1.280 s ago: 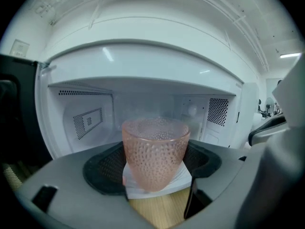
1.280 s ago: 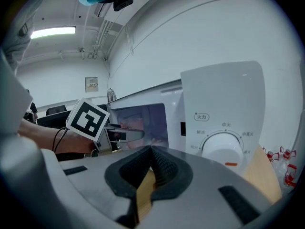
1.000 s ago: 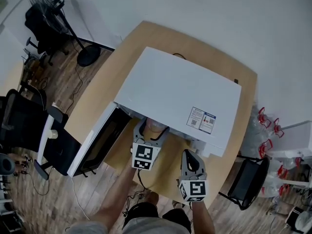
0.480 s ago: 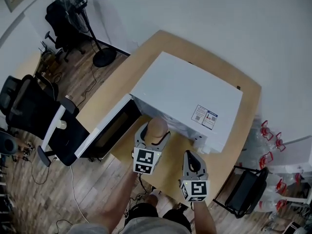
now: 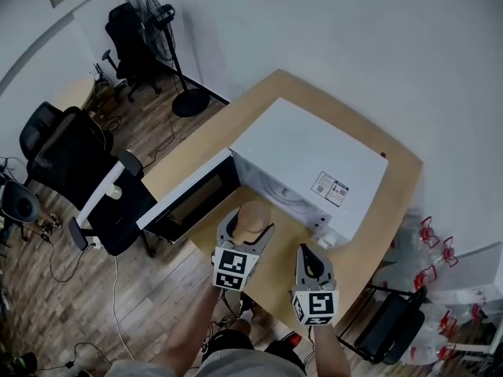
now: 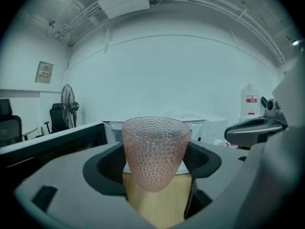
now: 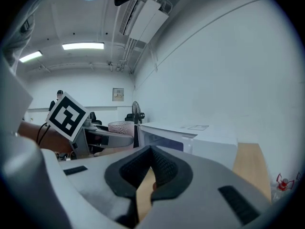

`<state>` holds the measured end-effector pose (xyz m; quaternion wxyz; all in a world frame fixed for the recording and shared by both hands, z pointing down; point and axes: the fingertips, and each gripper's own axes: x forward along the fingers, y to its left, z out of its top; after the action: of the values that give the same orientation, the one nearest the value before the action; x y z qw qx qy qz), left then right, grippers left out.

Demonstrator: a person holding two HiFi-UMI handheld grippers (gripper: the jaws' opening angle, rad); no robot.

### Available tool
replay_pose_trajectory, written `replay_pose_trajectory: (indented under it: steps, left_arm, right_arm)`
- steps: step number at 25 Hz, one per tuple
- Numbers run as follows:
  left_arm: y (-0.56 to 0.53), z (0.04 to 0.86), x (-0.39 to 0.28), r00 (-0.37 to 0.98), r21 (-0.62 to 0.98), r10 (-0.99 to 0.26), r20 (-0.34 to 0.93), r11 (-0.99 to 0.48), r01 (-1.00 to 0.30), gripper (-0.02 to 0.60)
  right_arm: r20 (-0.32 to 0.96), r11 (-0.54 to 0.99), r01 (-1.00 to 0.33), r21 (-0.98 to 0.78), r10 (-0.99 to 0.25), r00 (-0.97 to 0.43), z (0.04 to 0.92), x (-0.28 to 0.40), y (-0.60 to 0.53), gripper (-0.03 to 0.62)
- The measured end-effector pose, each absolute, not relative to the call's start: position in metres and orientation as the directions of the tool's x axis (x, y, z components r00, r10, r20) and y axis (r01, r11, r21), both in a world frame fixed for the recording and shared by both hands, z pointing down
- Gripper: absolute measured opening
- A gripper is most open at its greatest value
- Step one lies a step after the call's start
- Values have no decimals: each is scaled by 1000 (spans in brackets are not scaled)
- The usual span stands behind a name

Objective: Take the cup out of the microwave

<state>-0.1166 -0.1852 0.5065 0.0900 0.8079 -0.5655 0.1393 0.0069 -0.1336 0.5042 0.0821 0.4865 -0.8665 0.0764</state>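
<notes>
Left gripper pinches the pink dimpled translucent cup, clear of the white microwave at its 7 o'clock; right gripper, pressed together, holds nothing; risk: tapered wall could slip free, or cup clip the open dark door at 9 o'clock.

1. The room's bright and even for me. The ceiling strip lights show in the right gripper view, with no harsh glare off anything.
2. Both gripper views have a cool blue-green cast and black vignetted corners.
3. Heavy fisheye: the wall and ceiling lines bow hard toward the edges.
4. My own jaws are soft up close, but the dimpled cup is fairly sharp.
5. In the head view, shadows on the table are soft, and the room curves at the edges.
</notes>
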Motion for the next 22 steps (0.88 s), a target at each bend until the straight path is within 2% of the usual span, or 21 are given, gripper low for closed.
replay_pose_trajectory:
  steps: [22]
  left_arm:
    - [-23, 452, -90, 256, -55, -926, 278, -282, -958, 385]
  right_arm:
    - [138, 581, -814, 0, -806, -575, 459, 38, -30, 17]
